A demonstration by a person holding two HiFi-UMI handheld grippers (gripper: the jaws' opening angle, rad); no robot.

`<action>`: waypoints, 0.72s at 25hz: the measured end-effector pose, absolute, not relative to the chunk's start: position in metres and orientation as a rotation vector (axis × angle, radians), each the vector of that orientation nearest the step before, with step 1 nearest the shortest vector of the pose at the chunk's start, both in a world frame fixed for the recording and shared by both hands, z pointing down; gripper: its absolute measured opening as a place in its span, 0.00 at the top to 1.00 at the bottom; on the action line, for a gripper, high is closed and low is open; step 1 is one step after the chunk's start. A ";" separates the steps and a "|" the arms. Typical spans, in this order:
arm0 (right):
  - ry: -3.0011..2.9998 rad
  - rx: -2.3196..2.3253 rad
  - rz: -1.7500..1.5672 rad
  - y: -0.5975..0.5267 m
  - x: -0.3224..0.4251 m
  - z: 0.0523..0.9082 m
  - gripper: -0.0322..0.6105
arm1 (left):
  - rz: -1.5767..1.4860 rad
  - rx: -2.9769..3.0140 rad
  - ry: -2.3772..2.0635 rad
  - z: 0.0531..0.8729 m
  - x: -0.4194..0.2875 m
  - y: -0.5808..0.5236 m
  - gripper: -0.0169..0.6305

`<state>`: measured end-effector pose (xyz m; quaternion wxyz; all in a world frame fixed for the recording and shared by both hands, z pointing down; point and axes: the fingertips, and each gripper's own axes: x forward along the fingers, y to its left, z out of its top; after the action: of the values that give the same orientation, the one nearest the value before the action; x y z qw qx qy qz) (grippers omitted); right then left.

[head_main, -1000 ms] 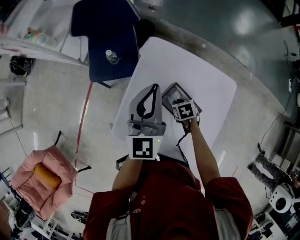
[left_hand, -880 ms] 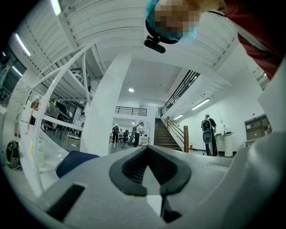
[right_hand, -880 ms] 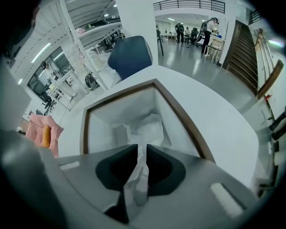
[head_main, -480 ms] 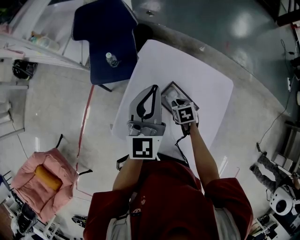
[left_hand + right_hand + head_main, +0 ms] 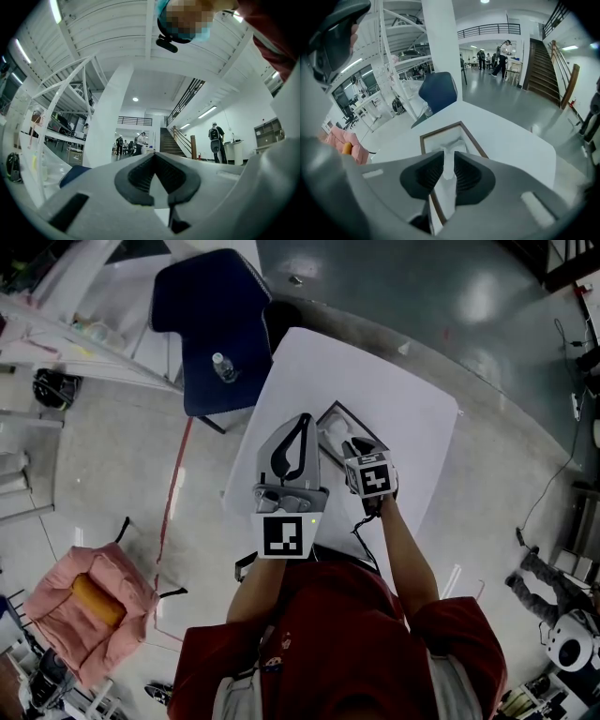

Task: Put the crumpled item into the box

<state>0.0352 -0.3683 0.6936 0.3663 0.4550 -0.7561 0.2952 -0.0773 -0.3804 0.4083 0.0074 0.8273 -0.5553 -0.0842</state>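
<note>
The right hand-held gripper (image 5: 448,153) is clamped on the crumpled item (image 5: 448,168), a white wad of paper or tissue pinched between the ribbed pads, with a little of it showing above the jaw tips and more trailing down below them. Just ahead of those jaws and beneath them lies the box (image 5: 474,139), an open, shallow, dark-rimmed tray with a pale inside. The held item hangs over its near end, but whether it touches the lining cannot be made out. The box rests on the white bench (image 5: 513,140), which stretches on ahead of the gripper and to its right.

The left hand-held gripper (image 5: 302,418) is raised just to the left of the right one, jaws pointing up and away from the bench. Its jaw tips meet with nothing between them.

Further ahead and to the left, past the bench's far corner, stands a dark blue chair (image 5: 438,92) with a water bottle (image 5: 223,367) on its seat.
</note>
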 end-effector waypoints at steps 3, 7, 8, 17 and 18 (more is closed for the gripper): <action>-1.992 1.187 0.719 -0.364 0.035 0.671 0.84 | -0.305 2.594 -1.742 0.397 -0.073 -0.371 0.97; -2.055 1.213 0.677 -0.357 0.038 0.640 0.84 | -0.309 2.603 -1.756 0.384 -0.066 -0.357 0.97; -2.072 1.222 0.666 -0.355 0.039 0.632 0.84 | -0.302 2.604 -1.760 0.383 -0.064 -0.354 0.97; -2.266 1.384 0.520 -0.343 0.049 0.552 0.83 | -0.332 2.597 -1.805 0.370 -0.057 -0.328 0.97; -2.287 1.400 0.502 -0.341 0.049 0.543 0.83 | -0.322 2.594 -1.807 0.370 -0.056 -0.325 0.97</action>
<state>0.0493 -0.3412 0.5428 0.2051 0.5023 -0.8205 0.1802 -0.0561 -0.3255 0.3698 -0.0181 0.8163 -0.5684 -0.1012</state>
